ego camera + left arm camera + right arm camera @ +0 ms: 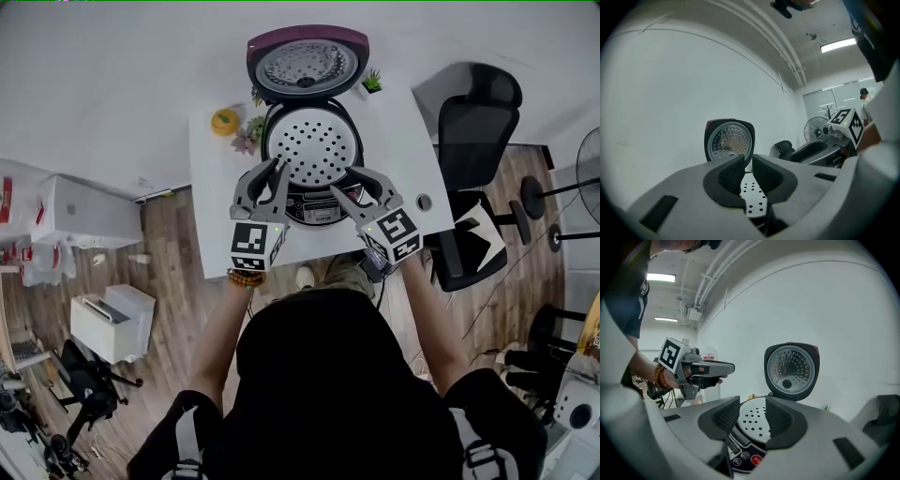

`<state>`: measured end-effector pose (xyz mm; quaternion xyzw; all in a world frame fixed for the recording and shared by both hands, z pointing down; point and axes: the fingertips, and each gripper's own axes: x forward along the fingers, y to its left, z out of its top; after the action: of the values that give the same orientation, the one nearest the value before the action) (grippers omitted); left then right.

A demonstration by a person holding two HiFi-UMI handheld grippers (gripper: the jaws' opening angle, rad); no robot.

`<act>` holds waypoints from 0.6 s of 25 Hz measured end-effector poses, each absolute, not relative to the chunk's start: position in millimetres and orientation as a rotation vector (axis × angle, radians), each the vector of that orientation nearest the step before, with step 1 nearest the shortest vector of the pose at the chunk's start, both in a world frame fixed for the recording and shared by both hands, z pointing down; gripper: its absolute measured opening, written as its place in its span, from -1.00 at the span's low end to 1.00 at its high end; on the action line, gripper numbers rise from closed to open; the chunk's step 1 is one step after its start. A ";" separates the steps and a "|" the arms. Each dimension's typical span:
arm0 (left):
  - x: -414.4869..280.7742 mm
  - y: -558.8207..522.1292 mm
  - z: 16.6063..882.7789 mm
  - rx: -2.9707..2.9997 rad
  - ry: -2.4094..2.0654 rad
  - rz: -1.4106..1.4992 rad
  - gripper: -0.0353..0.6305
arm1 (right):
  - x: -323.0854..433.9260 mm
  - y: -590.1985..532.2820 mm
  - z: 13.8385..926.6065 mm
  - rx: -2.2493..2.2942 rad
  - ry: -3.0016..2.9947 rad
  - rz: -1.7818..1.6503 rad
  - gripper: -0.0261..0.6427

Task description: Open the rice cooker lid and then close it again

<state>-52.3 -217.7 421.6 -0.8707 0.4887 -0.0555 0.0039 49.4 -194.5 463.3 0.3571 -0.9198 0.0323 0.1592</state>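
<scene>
I am holding my left tongs closed on nothing and my right tongs open and empty, both just above the front of the rice cooker on the white table. Its lid is standing upright at the back, beyond the tips, baring a perforated white tray inside. A round yellow object and small plants are flanking the cooker, while a black office chair is standing to the table's right.

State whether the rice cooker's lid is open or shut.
Open: the lid stands raised behind the rice cooker, exposing its perforated tray.
</scene>
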 end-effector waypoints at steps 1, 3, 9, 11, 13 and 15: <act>-52.0 -222.7 416.2 -2.712 1.511 -0.181 -0.80 | 53.2 -200.7 457.5 1.023 -2.630 0.078 -0.43; -51.8 -233.2 404.6 -2.676 1.467 -0.199 -0.80 | 60.0 -213.1 443.6 1.028 -2.638 0.053 -0.42; -61.5 -266.4 367.4 -2.588 1.417 -0.214 -0.80 | 70.0 -248.3 408.5 1.006 -2.675 0.035 -0.37; -63.3 -277.3 354.7 -2.563 1.398 -0.209 -0.80 | 71.5 -260.9 400.5 0.992 -2.684 0.040 -0.35; -64.5 -287.7 343.9 -2.540 1.376 -0.214 -0.80 | 73.1 -273.3 393.0 0.982 -2.689 0.037 -0.34; -67.1 -298.0 335.2 -2.532 1.362 -0.215 -0.80 | 74.3 -284.4 386.2 0.972 -2.683 0.010 -0.30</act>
<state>-67.1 -298.0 335.2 -0.8709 0.4685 -0.0740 0.1286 74.3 -284.4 386.2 0.3372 -0.9305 0.0034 0.1432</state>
